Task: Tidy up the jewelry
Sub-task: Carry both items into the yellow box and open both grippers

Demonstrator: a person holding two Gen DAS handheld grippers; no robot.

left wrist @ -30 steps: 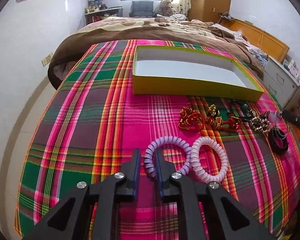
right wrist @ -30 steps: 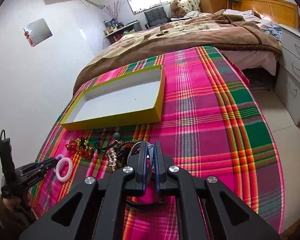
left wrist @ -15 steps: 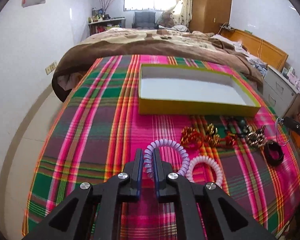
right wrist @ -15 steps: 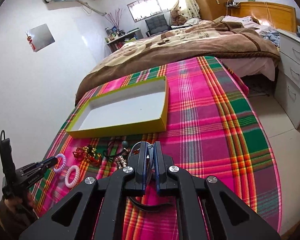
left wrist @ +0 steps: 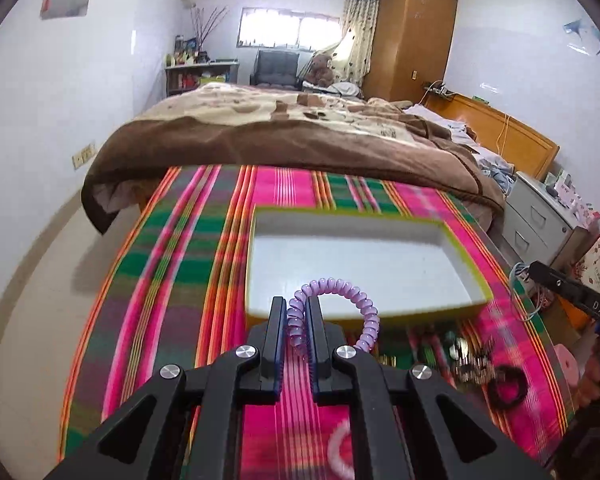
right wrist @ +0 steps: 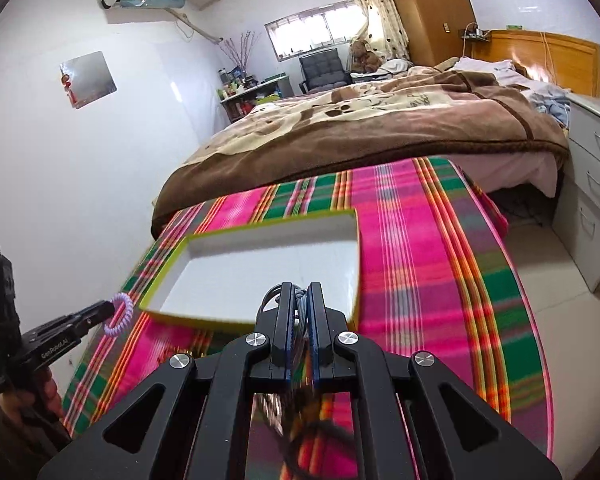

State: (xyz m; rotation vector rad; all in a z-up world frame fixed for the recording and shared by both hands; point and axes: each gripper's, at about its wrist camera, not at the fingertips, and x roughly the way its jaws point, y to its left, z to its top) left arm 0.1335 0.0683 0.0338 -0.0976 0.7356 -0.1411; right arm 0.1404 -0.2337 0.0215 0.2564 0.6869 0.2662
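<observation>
Left gripper [left wrist: 296, 312], clamped on the purple spiral hair tie [left wrist: 340, 300], now holds it off the plaid cloth [left wrist: 160, 280] before the yellow-rimmed tray [left wrist: 466, 258]. Right gripper [right wrist: 299, 300] likewise carries its dark cord [right wrist: 272, 294] nearer the tray, clear of the cloth.

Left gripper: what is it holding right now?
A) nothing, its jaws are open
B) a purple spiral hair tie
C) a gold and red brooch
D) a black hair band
B: the left gripper is shut on the purple spiral hair tie, whose coil loops up from between the fingers in front of the yellow box; the right wrist view shows the same tie at its tips.
</observation>
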